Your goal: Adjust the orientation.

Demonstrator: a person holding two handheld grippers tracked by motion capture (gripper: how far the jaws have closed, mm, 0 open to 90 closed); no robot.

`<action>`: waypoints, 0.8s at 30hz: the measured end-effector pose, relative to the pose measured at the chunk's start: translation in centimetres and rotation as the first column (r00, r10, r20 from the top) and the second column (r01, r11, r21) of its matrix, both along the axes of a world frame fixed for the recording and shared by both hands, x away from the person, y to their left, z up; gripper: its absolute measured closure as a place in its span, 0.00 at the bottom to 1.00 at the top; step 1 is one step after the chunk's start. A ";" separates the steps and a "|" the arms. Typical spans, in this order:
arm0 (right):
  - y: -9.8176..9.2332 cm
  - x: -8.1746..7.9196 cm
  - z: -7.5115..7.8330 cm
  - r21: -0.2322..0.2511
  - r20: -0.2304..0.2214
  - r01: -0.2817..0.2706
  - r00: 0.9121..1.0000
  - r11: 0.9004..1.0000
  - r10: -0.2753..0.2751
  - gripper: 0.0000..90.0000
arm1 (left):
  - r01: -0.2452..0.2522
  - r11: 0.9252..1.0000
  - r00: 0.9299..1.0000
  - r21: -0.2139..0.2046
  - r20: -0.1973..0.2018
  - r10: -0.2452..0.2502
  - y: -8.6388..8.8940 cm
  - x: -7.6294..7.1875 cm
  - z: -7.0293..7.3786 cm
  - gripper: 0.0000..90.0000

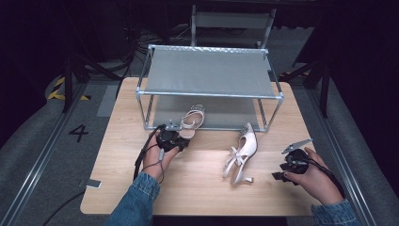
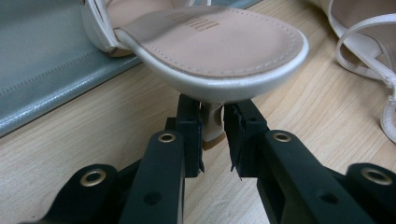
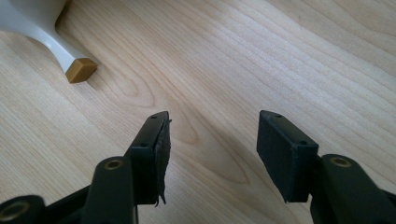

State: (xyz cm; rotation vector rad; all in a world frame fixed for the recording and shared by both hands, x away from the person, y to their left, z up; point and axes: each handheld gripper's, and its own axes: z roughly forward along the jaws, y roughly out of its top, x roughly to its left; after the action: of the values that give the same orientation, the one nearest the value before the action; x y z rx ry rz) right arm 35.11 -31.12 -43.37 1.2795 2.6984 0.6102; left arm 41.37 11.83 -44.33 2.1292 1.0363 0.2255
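A pale, pearl-white high-heeled sandal (image 2: 210,46) sits at the front edge of the lower shelf of a small metal-framed rack (image 1: 209,94), its toe pointing in under the rack and its heel end hanging out over the desk (image 1: 197,183). In the left gripper view the tan insole and rounded heel cup fill the upper frame, and the thin heel with its tan tip drops between the two black jaws of the left tongs (image 2: 214,135), which are drawn in close around it; the left jaw looks to be against the heel, while a sliver of gap shows at the right jaw. From the high view the left tongs (image 1: 170,139) are held in the person's left hand (image 1: 157,157), just in front of the rack's left half. A second matching sandal (image 1: 242,153) lies on its side on the bare wood, near the middle-right of the desk, its jewelled toe toward the rack and its straps loose. Its white heel and tan tip (image 3: 80,69) appear at the upper left of the right gripper view. The right tongs (image 3: 212,140) hover over bare wood with jaws well apart and nothing between them; the right hand (image 1: 313,179) holds them near the desk's right edge, apart from the lying sandal. The rack has two grey fabric shelves.
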 end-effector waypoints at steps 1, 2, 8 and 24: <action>0.0 0.0 0.0 0.001 0.001 0.002 1.000 1.000 -0.002 0.51 | -0.003 1.000 1.000 0.004 -0.009 0.003 -0.2 0.0 0.1 0.85; -0.1 0.0 0.1 0.002 0.004 0.002 1.000 1.000 -0.002 0.51 | -0.008 1.000 1.000 0.003 -0.006 0.008 -0.3 0.0 0.2 0.86; -0.4 -0.1 0.2 0.006 0.007 0.014 1.000 1.000 -0.014 0.51 | -0.033 0.999 0.999 -0.031 0.008 0.034 -1.1 0.8 0.8 0.87; -0.5 -0.4 -0.2 0.006 -0.008 0.024 1.000 1.000 -0.024 0.51 | -0.080 0.997 0.997 -0.009 -0.001 0.080 -4.2 5.2 2.1 0.87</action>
State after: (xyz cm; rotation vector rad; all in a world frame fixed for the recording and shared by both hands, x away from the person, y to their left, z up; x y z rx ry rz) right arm 34.72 -31.60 -43.55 1.3165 2.6849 0.6121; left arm 46.60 7.64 -42.22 2.0819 1.1224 0.2590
